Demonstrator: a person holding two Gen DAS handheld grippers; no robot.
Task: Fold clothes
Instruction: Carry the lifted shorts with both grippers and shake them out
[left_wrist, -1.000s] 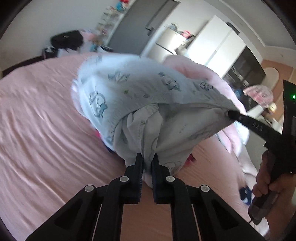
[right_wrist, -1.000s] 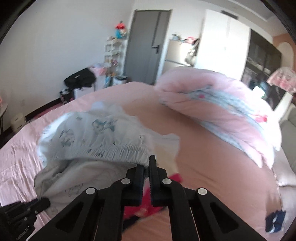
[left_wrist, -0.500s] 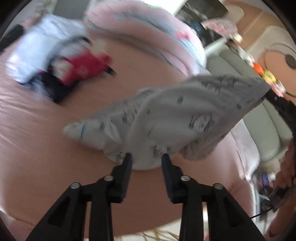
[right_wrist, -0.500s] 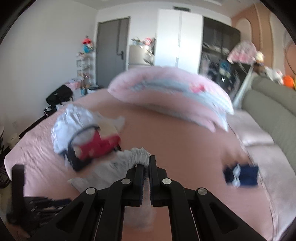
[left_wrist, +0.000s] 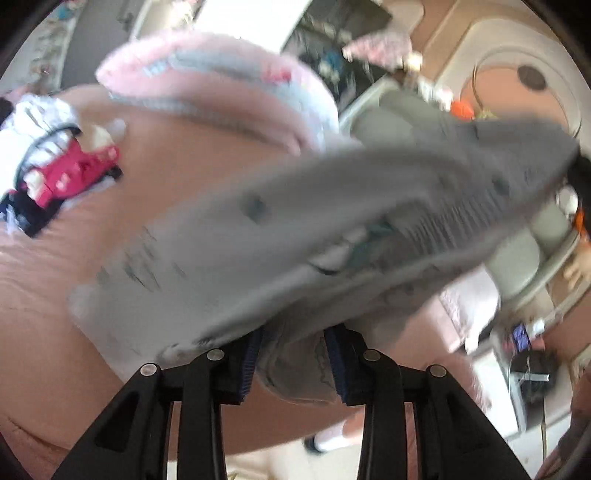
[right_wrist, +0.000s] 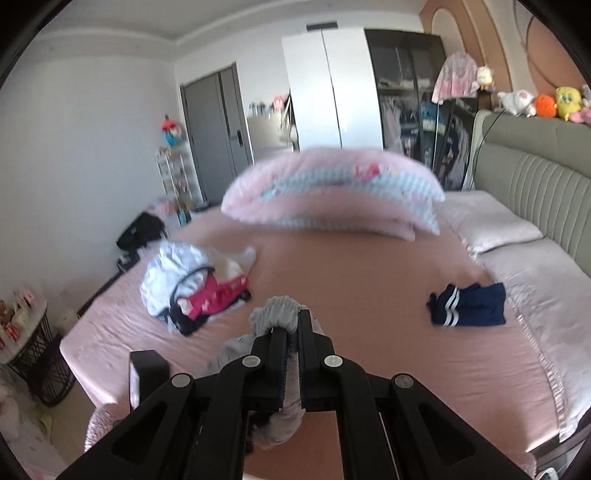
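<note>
Only the right wrist view shows navy shorts (right_wrist: 467, 304) on the bed (right_wrist: 351, 288).

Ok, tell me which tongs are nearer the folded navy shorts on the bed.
Right. The right tongs, shut on the pale garment's waistband, have the navy shorts just to their right; the left tongs sit further off, their view missing the shorts.

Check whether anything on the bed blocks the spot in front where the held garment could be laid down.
Nothing visible does. The garment hangs from the right gripper over bare sheet; the clothes pile lies to the left, the navy shorts to the right.
</note>
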